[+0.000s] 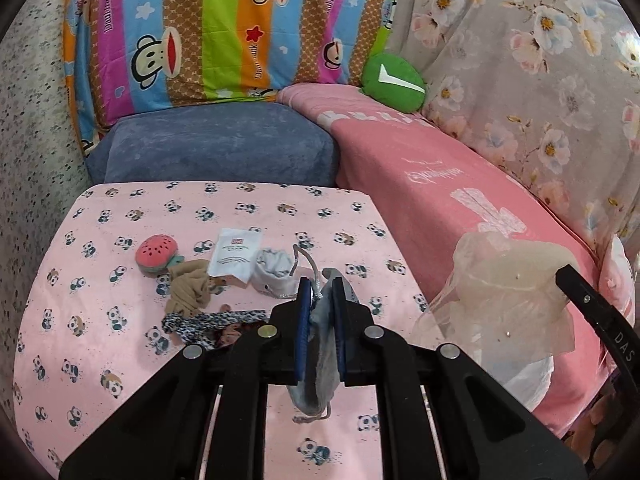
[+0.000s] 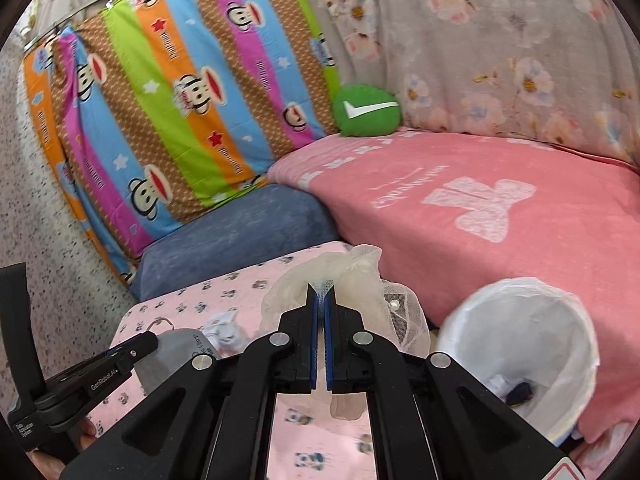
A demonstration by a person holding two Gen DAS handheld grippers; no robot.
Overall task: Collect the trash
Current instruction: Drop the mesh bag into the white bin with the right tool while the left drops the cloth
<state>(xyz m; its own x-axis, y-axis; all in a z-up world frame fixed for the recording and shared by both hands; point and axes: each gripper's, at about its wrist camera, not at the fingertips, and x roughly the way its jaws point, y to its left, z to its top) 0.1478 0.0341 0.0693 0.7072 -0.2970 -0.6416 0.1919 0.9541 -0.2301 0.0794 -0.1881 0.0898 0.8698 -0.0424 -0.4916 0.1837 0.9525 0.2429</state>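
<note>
My left gripper (image 1: 321,288) is shut on a grey drawstring pouch (image 1: 318,356) and holds it above the pink panda tablecloth (image 1: 100,320). My right gripper (image 2: 321,296) is shut on a cream mesh bag (image 2: 360,280); the bag also shows in the left wrist view (image 1: 508,296). A white bin (image 2: 532,320) with a liner stands to the right, with small scraps at its bottom. On the cloth lie a white packet (image 1: 236,256), a white pouch (image 1: 274,270), a tan cloth (image 1: 190,288), a leopard-print strip (image 1: 208,322) and a watermelon toy (image 1: 156,254).
A blue cushion (image 1: 216,148) lies behind the table. A pink blanket (image 1: 440,184) covers the sofa seat on the right, with a green round cushion (image 1: 394,82) at its back. A striped monkey-print sheet (image 1: 224,28) and a floral sheet (image 1: 540,60) hang behind.
</note>
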